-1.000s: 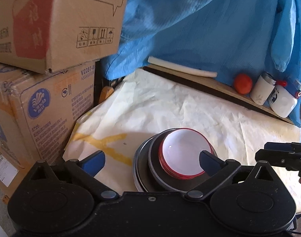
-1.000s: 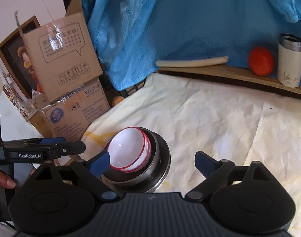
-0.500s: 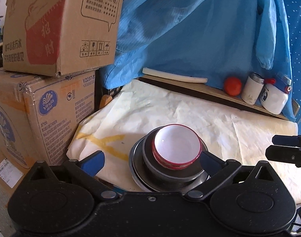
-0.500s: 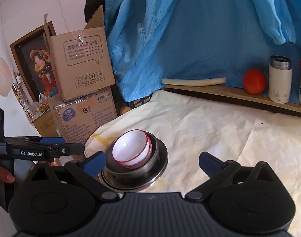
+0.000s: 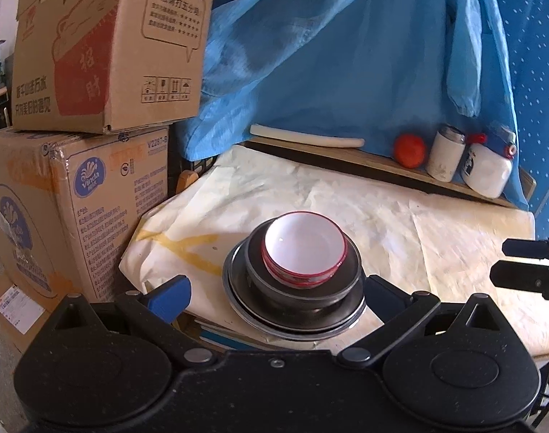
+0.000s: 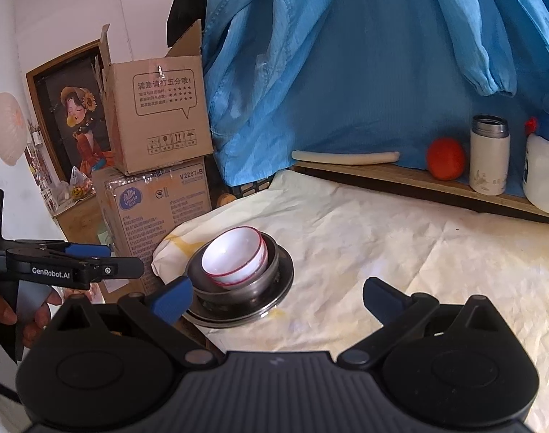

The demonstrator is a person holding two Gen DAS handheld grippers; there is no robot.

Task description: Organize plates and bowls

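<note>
A white bowl with a red rim [image 5: 305, 249] sits in a dark metal bowl [image 5: 303, 287], which sits on a steel plate [image 5: 292, 319] near the table's left corner. The stack also shows in the right wrist view: white bowl [image 6: 235, 258], metal bowl [image 6: 235, 287], plate [image 6: 271, 305]. My left gripper [image 5: 274, 292] is open and empty, held back from the stack on its near side. My right gripper [image 6: 278, 297] is open and empty, to the right of the stack and above the table.
A cream paper sheet [image 5: 400, 216] covers the table. Two stacked cardboard boxes [image 5: 94, 144] stand left of it. A ledge at the back holds a white roll [image 5: 307, 137], an orange fruit [image 5: 409, 149], a white flask [image 5: 447, 153] and a white jar [image 5: 489, 167]. Blue cloth [image 5: 346, 54] hangs behind.
Both grippers have pulled back and up from the stack, so the bowls look smaller and farther off. The stack has not moved.
</note>
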